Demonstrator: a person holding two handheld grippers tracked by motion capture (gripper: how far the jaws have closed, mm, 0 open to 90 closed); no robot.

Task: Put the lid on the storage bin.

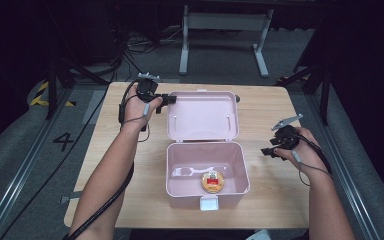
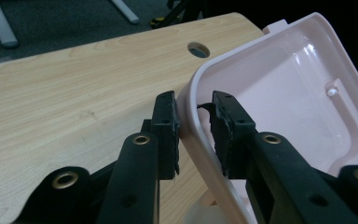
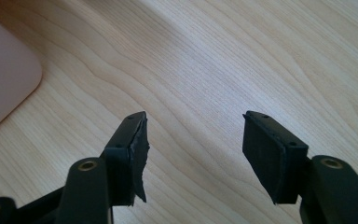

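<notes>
A pink plastic box [image 1: 169,170] stands in the middle of the wooden table, its lid [image 1: 202,115] swung back and standing up behind it. My left gripper [image 1: 172,98] is at the lid's upper left corner. In the left gripper view the left gripper [image 2: 193,116] is shut on the lid's [image 2: 284,93] rim, one pad outside and one inside. Inside the box lie a round gold tin with a red label [image 1: 212,181] and a clear plastic spoon [image 1: 195,171]. My right gripper [image 1: 266,151] hovers right of the box, and in its own view the right gripper [image 3: 193,135] is open over bare wood.
The box has a white latch [image 1: 209,203] at its front. A cable hole [image 2: 198,49] is in the table near the far edge. A pink box corner [image 3: 4,74] shows left of the right gripper. A white desk frame [image 1: 224,22] stands on the floor beyond.
</notes>
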